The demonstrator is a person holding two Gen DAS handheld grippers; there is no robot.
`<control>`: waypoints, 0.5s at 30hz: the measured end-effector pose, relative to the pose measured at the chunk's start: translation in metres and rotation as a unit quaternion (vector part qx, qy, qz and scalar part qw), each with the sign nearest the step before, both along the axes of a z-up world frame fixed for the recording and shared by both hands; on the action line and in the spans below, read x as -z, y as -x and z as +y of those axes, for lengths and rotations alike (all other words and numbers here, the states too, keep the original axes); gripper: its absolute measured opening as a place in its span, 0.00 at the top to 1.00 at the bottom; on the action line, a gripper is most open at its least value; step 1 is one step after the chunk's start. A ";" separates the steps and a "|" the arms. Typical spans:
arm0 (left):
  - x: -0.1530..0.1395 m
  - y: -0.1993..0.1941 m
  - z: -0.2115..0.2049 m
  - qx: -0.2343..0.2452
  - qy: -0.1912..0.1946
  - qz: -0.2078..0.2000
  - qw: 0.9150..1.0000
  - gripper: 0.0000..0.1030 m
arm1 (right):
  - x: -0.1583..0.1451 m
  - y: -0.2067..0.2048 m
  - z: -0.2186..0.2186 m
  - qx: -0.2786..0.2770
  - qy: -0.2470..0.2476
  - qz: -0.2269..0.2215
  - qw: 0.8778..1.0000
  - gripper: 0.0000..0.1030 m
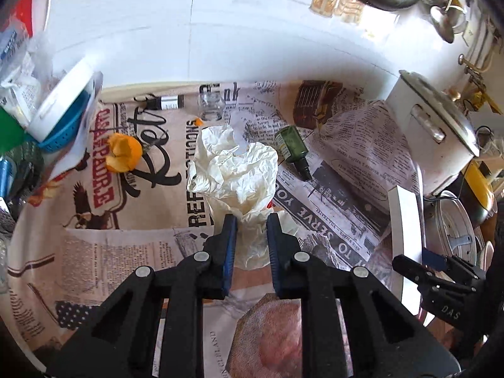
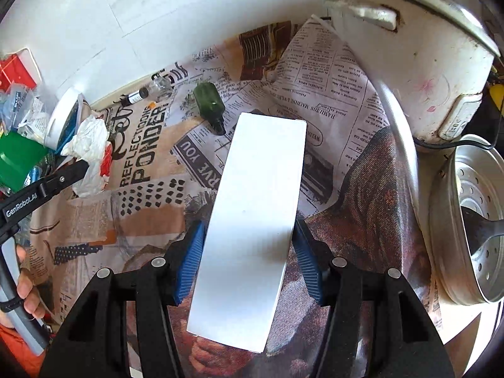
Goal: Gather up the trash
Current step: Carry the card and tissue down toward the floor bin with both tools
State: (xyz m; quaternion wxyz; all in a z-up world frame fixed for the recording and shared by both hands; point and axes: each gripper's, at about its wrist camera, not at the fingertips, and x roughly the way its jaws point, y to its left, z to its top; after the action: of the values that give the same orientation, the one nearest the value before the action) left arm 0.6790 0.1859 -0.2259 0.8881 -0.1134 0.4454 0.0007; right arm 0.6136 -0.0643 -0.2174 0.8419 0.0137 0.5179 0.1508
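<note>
A crumpled white paper (image 1: 239,170) stands between the blue pads of my left gripper (image 1: 252,223), which is shut on its lower end. In the right wrist view that same paper (image 2: 89,145) hangs off the left gripper (image 2: 80,168) above the newspaper-print cloth (image 2: 151,214). My right gripper (image 2: 249,225) is shut on a long white box (image 2: 255,208), its pads pressing both long sides; the box (image 1: 406,230) also shows at the right of the left wrist view. An orange peel (image 1: 123,154) and a green dropper bottle (image 1: 291,146) lie on the cloth.
A small glass jar (image 1: 211,105) and a dark tube (image 1: 167,102) lie by the wall. A white cooker (image 2: 409,63) and a perforated metal tray (image 2: 472,220) stand at the right. A blue-and-white tub (image 1: 60,110) and packaging clutter fill the left. A hand (image 2: 25,283) holds the left gripper's handle.
</note>
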 end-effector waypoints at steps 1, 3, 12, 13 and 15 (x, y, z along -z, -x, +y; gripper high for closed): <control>-0.008 0.007 0.001 0.006 -0.003 -0.009 1.000 0.82 | -0.005 0.004 0.002 0.005 -0.003 -0.007 1.000 0.48; -0.025 0.023 0.001 0.021 -0.011 -0.029 0.999 0.82 | -0.018 0.015 0.003 0.016 -0.009 -0.024 1.000 0.48; -0.072 0.087 -0.007 0.056 -0.016 -0.079 0.995 0.82 | -0.074 0.075 0.005 0.029 -0.034 -0.094 0.995 0.48; -0.074 0.093 -0.009 0.055 -0.013 -0.081 0.995 0.82 | -0.079 0.080 0.003 0.026 -0.035 -0.099 0.994 0.48; -0.079 0.107 -0.014 0.050 -0.007 -0.084 0.995 0.82 | -0.087 0.091 0.001 0.021 -0.040 -0.109 0.993 0.48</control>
State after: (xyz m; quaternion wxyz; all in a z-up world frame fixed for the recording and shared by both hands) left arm 0.5724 0.1716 -0.1474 0.9220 -0.0839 0.3746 -0.0504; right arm 0.5226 -0.0636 -0.1303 0.8949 0.0419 0.4166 0.1541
